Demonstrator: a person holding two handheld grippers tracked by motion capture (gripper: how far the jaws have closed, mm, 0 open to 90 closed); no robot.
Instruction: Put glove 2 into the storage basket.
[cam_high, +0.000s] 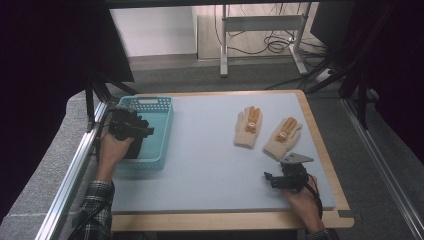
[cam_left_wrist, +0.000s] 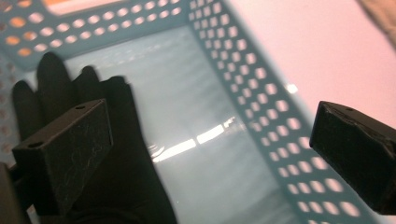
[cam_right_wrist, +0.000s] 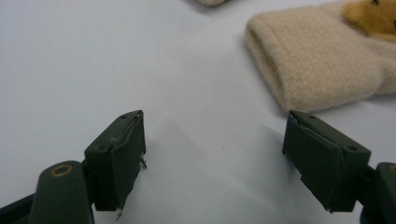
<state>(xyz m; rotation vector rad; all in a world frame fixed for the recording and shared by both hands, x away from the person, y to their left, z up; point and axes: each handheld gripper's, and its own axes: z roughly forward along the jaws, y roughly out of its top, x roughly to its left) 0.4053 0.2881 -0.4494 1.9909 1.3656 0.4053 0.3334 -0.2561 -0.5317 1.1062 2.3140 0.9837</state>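
Observation:
A teal plastic basket (cam_high: 162, 125) stands at the table's left side. Inside it lies a black glove (cam_high: 134, 150), fingers flat on the basket floor. My left gripper (cam_high: 142, 131) hovers over the basket, open wide; in the left gripper view the black glove (cam_left_wrist: 126, 177) lies below the left jaw, untouched, and the perforated basket wall (cam_left_wrist: 261, 93) runs between the jaws. Two beige knit gloves (cam_high: 248, 127) (cam_high: 282, 137) with orange patches lie right of centre. My right gripper (cam_high: 272, 179) rests open near the front right, with the cuff of a beige glove (cam_right_wrist: 317, 65) just beyond its right jaw.
The grey-blue mat (cam_high: 210, 155) covers the table, framed by a wooden rim (cam_high: 327, 165). A metal rail (cam_high: 75, 170) runs along the left side. Table legs and cables stand on the floor behind.

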